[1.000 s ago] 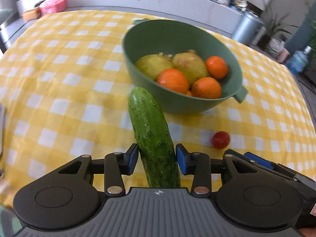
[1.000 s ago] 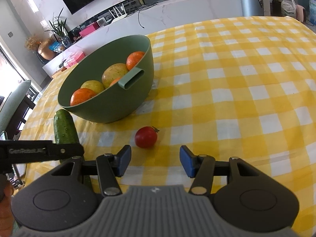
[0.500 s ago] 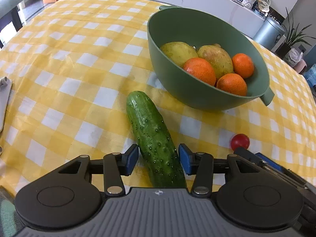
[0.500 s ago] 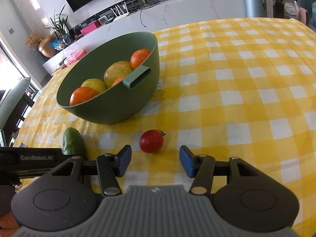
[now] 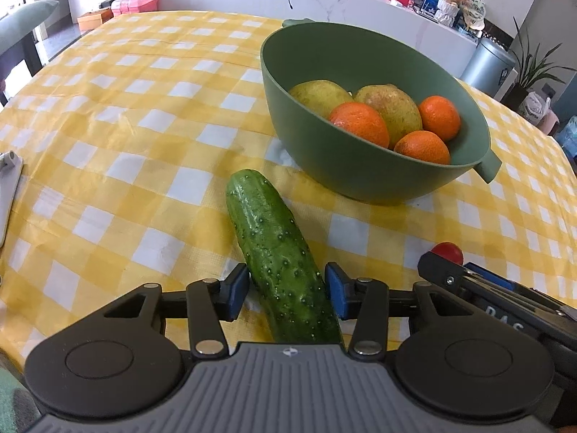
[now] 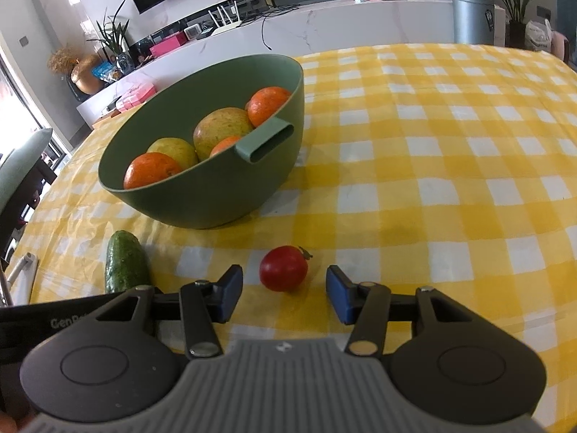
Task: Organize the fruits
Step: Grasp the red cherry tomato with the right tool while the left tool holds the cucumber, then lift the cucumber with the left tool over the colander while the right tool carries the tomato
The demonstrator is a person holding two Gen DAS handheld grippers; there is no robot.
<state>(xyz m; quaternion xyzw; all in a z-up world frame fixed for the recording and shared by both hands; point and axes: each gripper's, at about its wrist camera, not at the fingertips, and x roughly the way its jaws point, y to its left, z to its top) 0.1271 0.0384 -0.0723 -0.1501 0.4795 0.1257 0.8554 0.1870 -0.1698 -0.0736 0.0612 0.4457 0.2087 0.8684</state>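
A cucumber (image 5: pixel 277 256) lies on the yellow checked tablecloth, its near end between the fingers of my left gripper (image 5: pixel 287 290), which is open with gaps on both sides. A green bowl (image 5: pixel 346 166) holding oranges and pears stands just beyond it. A red tomato (image 6: pixel 283 268) lies on the cloth just ahead of my right gripper (image 6: pixel 284 294), which is open and empty. The cucumber (image 6: pixel 124 261) and bowl (image 6: pixel 223 195) also show in the right wrist view, and the tomato (image 5: pixel 447 251) peeks over the right gripper in the left wrist view.
A white flat object (image 5: pixel 9 184) lies at the table's left edge. A grey bin (image 6: pixel 472 18) and a white counter (image 6: pixel 324 25) with clutter stand beyond the table. A chair (image 5: pixel 21 32) is at the far left.
My left gripper has opened off the cucumber and drawn back slightly; the cucumber now rests on the cloth. My right gripper has moved closer to the tomato.
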